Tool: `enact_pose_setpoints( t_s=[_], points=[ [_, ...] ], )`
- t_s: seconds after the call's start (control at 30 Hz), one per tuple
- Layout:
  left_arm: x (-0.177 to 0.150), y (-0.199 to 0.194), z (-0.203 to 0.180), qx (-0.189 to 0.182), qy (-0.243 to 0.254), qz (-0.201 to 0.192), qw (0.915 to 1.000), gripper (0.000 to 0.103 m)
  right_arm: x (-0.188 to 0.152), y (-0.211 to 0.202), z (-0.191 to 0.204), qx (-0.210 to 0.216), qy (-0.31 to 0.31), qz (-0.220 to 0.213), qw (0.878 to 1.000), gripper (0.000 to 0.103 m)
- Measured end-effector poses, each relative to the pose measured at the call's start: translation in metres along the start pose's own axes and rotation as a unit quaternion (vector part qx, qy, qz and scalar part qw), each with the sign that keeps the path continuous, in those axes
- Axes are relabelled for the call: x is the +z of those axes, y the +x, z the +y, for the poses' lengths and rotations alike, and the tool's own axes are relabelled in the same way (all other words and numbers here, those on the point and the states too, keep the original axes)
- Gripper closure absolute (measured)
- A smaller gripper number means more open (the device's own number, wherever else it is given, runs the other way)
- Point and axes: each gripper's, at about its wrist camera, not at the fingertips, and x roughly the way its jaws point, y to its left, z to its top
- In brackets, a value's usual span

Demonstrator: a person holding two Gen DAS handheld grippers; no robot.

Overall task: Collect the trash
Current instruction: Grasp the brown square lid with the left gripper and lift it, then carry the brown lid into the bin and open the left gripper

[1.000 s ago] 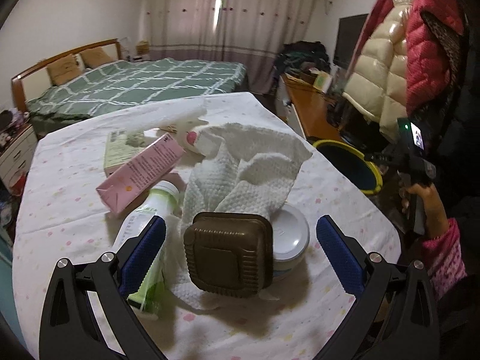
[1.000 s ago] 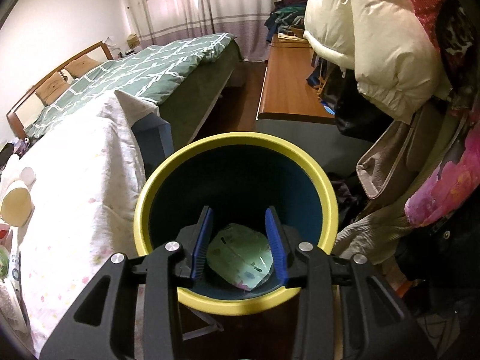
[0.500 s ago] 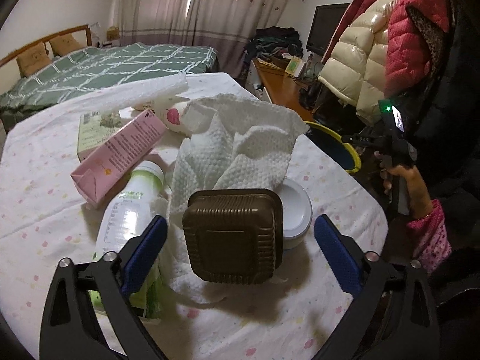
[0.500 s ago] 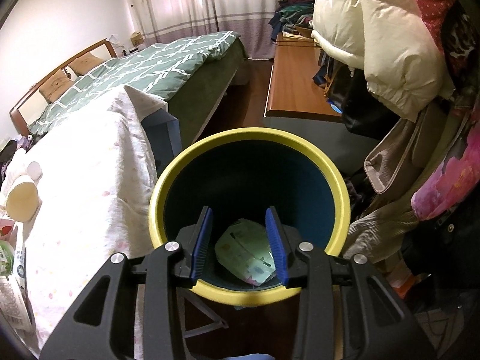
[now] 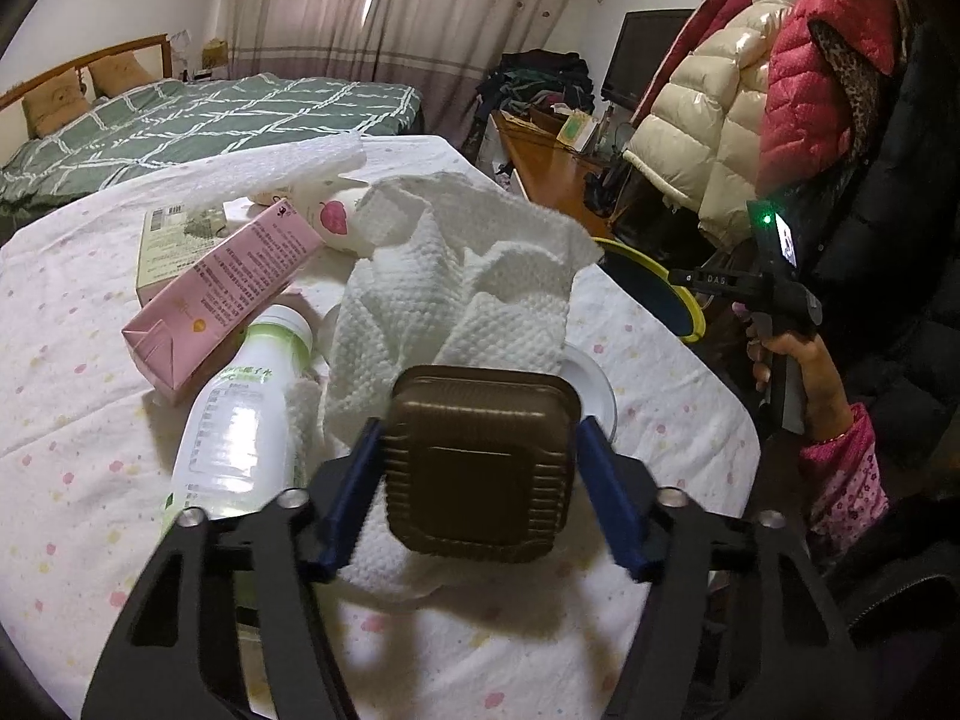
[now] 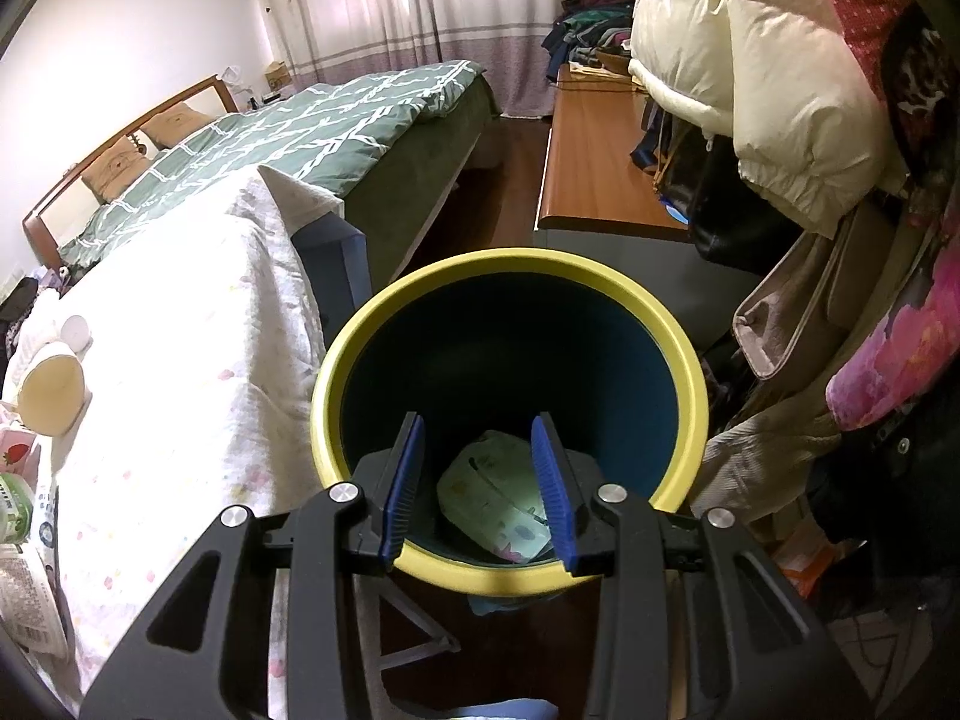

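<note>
One item's in the bin (image 6: 510,276) already (pale wrapper (image 6: 498,510) at the bottom). Left gripper (image 5: 480,456) closing on the brown tray (image 5: 480,462) near the table's (image 5: 72,420) front edge; pads about touching. Right gripper (image 6: 477,480) part spread, empty, over the bin. Bottle (image 5: 240,420), pink carton (image 5: 222,294), towel (image 5: 456,288) etc. still left.

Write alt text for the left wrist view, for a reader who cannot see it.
The left tool is closing its blue fingers around a brown ribbed plastic box lying on a crumpled white towel. Beside it on the spotted tablecloth lie a plastic bottle and a pink carton.
</note>
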Motion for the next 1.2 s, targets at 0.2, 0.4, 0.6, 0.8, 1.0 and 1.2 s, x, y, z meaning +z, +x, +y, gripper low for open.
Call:
enact_pose_setpoints(
  t_s=[0.2, 0.4, 0.6, 0.8, 1.0, 1.2],
  points=[
    [0.001, -0.012, -0.012, 0.011, 0.02, -0.007, 0.9997, 0.043, -0.001, 0.0, -0.003, 0.007, 0.003, -0.001, 1.0, 0.067],
    [0.004, -0.033, -0.035, 0.038, 0.05, -0.013, 0.9979, 0.043, -0.002, -0.006, -0.004, 0.015, 0.006, -0.008, 1.0, 0.067],
    [0.02, -0.037, -0.055, 0.045, 0.06, -0.021, 0.997, 0.043, -0.003, -0.017, -0.009, 0.022, 0.009, -0.021, 0.999, 0.067],
    [0.053, -0.012, -0.086, 0.017, 0.081, -0.029, 0.9961, 0.043, -0.008, -0.034, -0.028, 0.013, 0.015, -0.041, 0.999, 0.067],
    [0.094, 0.043, -0.13, -0.034, 0.101, -0.031, 0.9938, 0.043, -0.015, -0.056, -0.059, -0.015, 0.023, -0.063, 0.998, 0.067],
    [0.132, 0.117, -0.176, -0.049, 0.107, 0.001, 0.993, 0.043, -0.027, -0.068, -0.082, -0.027, 0.025, -0.066, 0.997, 0.067]
  ],
)
